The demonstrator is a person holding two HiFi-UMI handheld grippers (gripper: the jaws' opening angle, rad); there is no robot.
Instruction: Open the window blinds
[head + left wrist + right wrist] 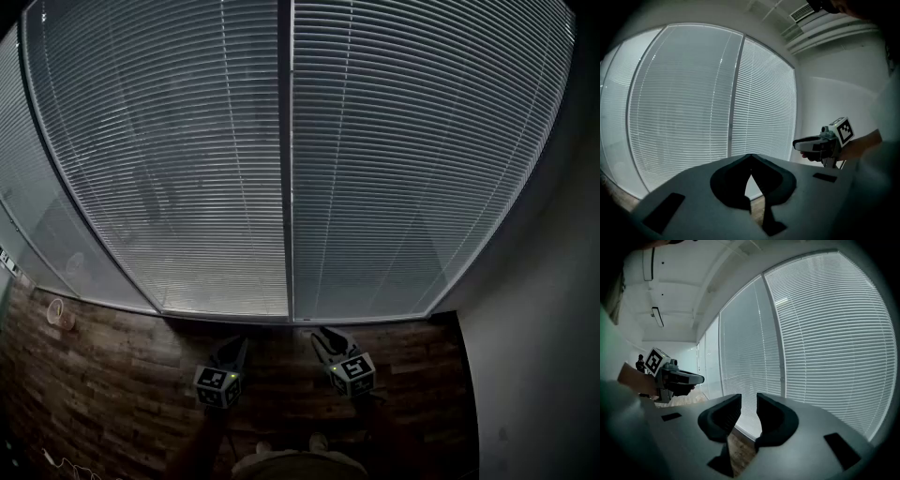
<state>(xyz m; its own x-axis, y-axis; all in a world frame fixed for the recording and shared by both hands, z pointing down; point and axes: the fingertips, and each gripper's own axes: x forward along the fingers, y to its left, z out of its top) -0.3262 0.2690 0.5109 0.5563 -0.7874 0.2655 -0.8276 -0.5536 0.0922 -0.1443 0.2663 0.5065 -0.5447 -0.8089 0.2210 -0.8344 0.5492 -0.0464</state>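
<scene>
The window blinds (394,159) fill most of the head view. They hang fully lowered over two tall panes, and their horizontal slats run down to the sill, letting only a dull grey light through. A dark upright frame post (286,159) splits them into a left and a right half. Thin lift cords (234,141) run down the face of the slats.

A plain pale wall (548,356) meets the window at the right edge. A dark wood-plank floor (112,403) lies below the sill. In the right gripper view a white ceiling (679,291) with a long light fitting (658,317) stretches away on the left.

Both grippers are held low in front of the person, side by side, apart from each other and short of the blinds, touching nothing. The left gripper (240,345) points toward the foot of the left half. Its jaws are pressed together with the tips meeting and nothing between them. The right gripper (324,335) points toward the foot of the right half. Its jaws are drawn in close, with only a slim slit between them, and it is empty.

A small pale round thing (61,312) lies on the floor at the far left, too small to identify.
</scene>
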